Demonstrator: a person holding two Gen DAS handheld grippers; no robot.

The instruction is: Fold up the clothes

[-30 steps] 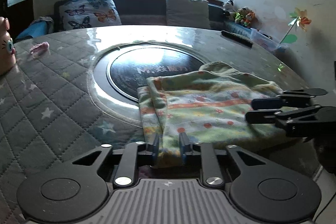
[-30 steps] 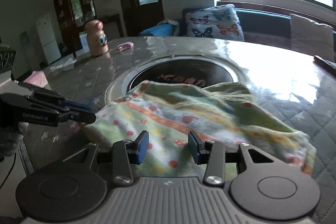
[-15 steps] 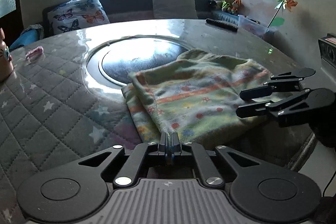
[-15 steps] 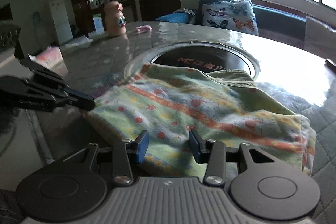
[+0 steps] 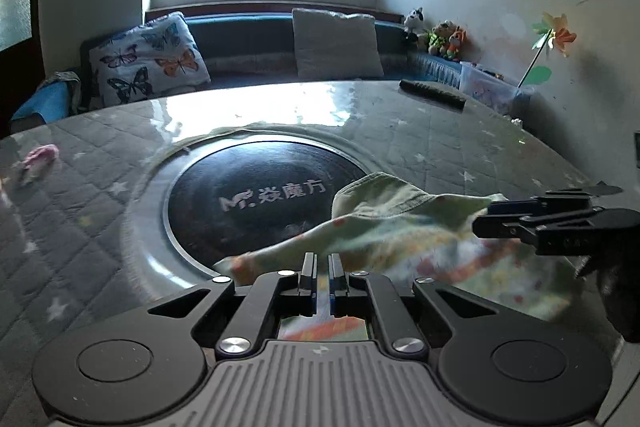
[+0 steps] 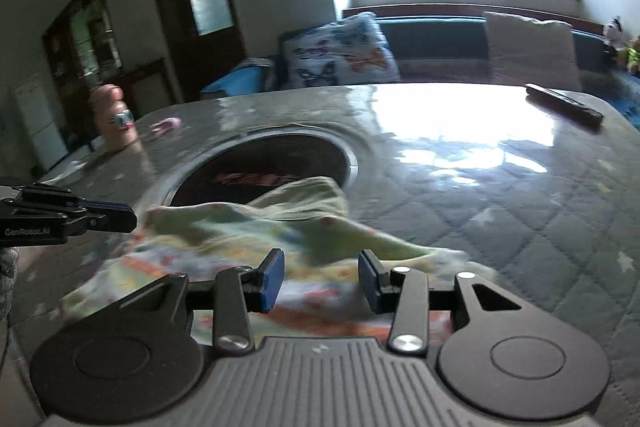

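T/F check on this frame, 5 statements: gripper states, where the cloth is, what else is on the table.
1. The left gripper is shut on the cloth. True.
2. The right gripper is shut. False: its jaws stand wide apart, with the cloth lying between and under them.
3. The cloth lies wholly on the quilted table cover. False: its far edge reaches over the dark round centre plate.
4. A dark remote lies on the table's far side. True.
5. The table holds only the cloth and the remote. False: a small pink item and a pink figure are also there.
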